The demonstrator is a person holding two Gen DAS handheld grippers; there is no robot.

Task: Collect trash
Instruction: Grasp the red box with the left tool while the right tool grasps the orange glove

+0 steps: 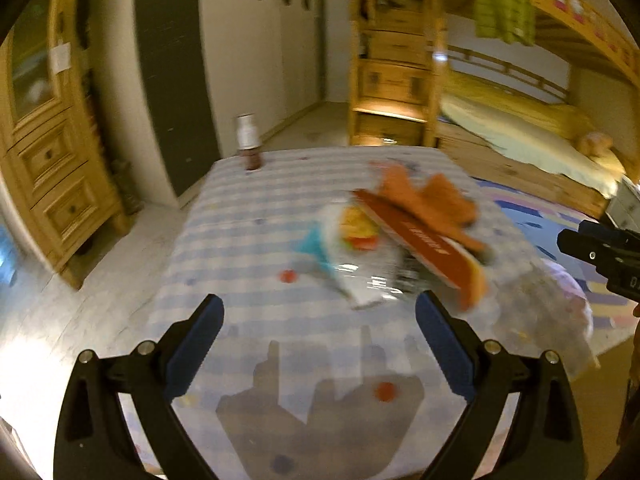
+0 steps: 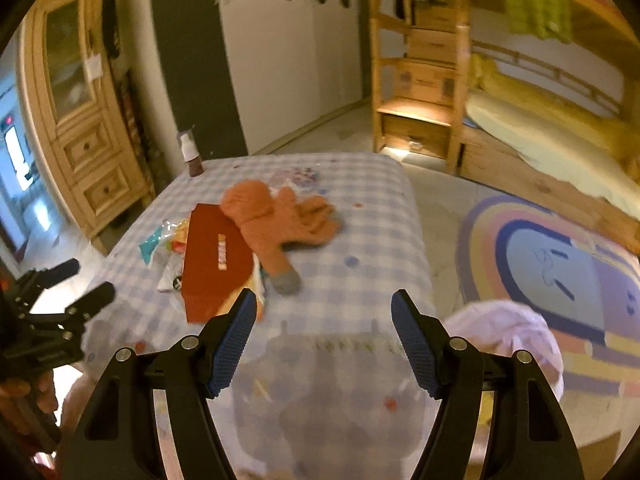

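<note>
Left gripper [image 1: 320, 316] and right gripper [image 2: 324, 312]: fingers spread wide, empty, above the worktop [image 2: 372, 240]; wrappers [image 1: 360, 264] blurred.

Both wrist views look down, close, over the same checked table [image 1: 248, 216].

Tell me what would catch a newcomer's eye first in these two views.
The heap in the middle of the checked tablecloth stands out first: a red box lying over crinkly plastic wrappers, with orange gloves draped against its far side. A small brown bottle stands alone at the table's far left corner. Both the left gripper and the right gripper hang open over the near edge, holding nothing.
</note>
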